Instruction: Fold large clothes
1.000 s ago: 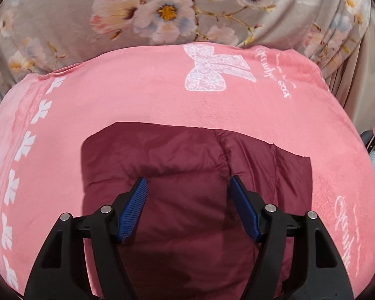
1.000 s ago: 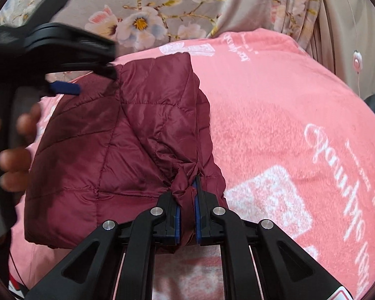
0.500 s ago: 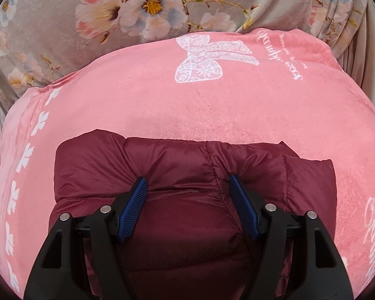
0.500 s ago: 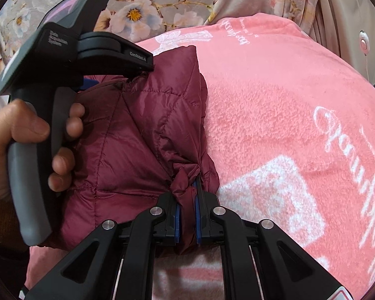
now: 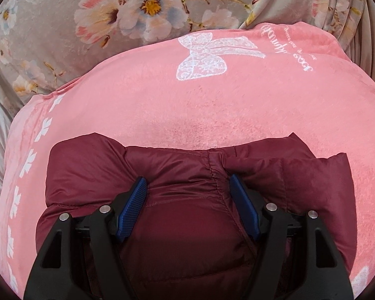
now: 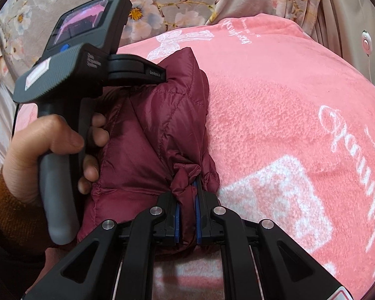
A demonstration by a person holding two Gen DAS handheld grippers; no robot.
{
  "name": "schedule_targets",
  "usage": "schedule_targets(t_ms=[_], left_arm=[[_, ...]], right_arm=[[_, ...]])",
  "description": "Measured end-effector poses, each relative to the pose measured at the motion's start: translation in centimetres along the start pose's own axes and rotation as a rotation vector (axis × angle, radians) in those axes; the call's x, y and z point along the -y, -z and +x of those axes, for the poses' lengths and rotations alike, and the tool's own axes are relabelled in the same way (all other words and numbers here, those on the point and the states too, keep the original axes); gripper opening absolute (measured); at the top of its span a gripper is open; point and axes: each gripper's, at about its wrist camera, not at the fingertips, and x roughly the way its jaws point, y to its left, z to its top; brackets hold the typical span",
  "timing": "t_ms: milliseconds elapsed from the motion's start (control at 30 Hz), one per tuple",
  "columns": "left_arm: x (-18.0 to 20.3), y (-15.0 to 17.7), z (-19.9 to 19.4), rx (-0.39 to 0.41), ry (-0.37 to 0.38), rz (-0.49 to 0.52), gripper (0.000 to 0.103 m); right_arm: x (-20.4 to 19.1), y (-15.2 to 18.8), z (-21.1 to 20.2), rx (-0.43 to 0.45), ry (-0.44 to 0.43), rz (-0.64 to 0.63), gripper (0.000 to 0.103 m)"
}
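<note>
A maroon puffer jacket [image 5: 87,175] lies folded on a pink blanket [image 5: 187,105]. My left gripper [image 5: 187,178] stands wide around a thick puffy fold of it, and the blue pads [image 5: 133,207] press into the bulging fabric on both sides. In the right wrist view the same left gripper [image 6: 160,78] is buried in the jacket's [image 6: 150,137] far left part, held by a person's hand [image 6: 37,145]. My right gripper [image 6: 187,195] is shut on a bunched bit of the jacket's near edge.
The pink blanket [image 6: 287,100] with white bow and lettering prints covers the bed. Grey floral fabric [image 5: 62,37] lies behind it. A small white round object on a cord [image 6: 367,42] hangs at the far right. An orange-brown sleeve [image 6: 10,212] is at lower left.
My left gripper has come down with the jacket fold, which now sits lower and puffier on the blanket. In the right wrist view it and the hand have moved closer. The right gripper has stayed put.
</note>
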Motion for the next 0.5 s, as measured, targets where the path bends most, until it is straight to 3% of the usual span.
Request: schedule_targets(t_ms=[233, 367, 433, 500], left_arm=[[-0.3, 0.1, 0.4, 0.005, 0.009, -0.010, 0.067], [-2.5, 0.2, -1.0, -0.002, 0.111, -0.071, 0.067], [-4.1, 0.7, -2.6, -0.008, 0.161, -0.117, 0.067], [-6.2, 1.5, -4.8, -0.007, 0.198, -0.152, 0.067]], right_arm=[[-0.4, 0.0, 0.2, 0.006, 0.008, -0.003, 0.007], [0.3, -0.2, 0.0, -0.004, -0.039, 0.023, 0.008], [0.5, -0.5, -1.0, -0.004, -0.030, 0.013, 0.015], [0.5, -0.8, -2.8, 0.031, 0.000, 0.012, 0.033]])
